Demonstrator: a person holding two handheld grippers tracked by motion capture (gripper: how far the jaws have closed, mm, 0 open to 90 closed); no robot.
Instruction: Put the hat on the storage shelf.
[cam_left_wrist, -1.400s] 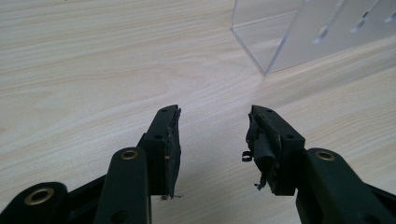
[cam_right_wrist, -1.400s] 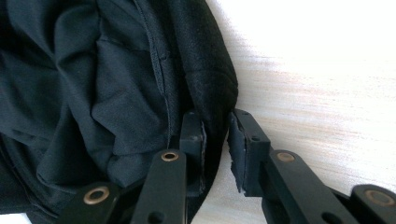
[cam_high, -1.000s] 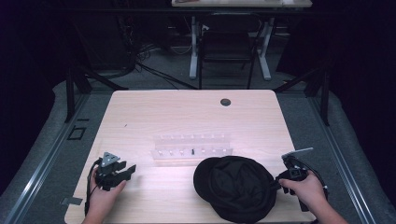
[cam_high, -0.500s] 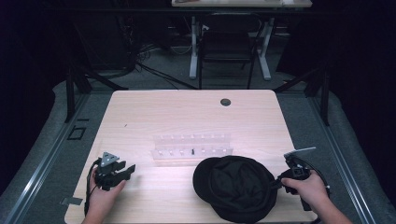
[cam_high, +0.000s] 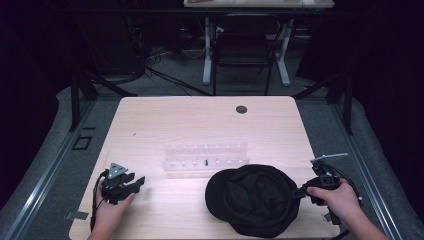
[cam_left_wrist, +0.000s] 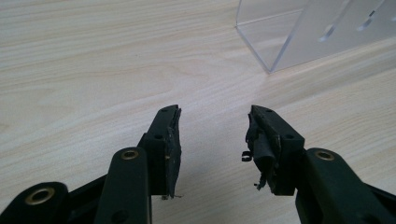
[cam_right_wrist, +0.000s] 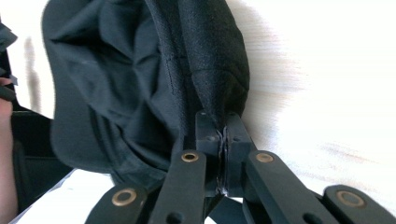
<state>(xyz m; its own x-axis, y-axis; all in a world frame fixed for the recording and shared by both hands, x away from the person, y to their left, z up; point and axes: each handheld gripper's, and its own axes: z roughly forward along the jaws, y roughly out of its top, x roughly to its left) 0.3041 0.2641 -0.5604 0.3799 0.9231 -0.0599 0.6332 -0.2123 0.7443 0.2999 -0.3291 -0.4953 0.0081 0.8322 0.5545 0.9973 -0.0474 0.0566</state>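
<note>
At the near right of the tabletop lies a black cap, crown side up and rumpled, its brim toward the left. Its cloth looks soft and light, so it will likely sag and fold when lifted from one point; the edge of the crown, where the fabric doubles into a band, seems the firmest place to take hold, and the brim is probably the only stiff part. The right gripper has its jaws clamped tight on that right edge of the cap, a thin fold of black cloth pinched between them. Behind the cap stands a clear plastic rack, close but apart. Well to the left, the left gripper rests low over bare wood, jaws apart with nothing between them.
</note>
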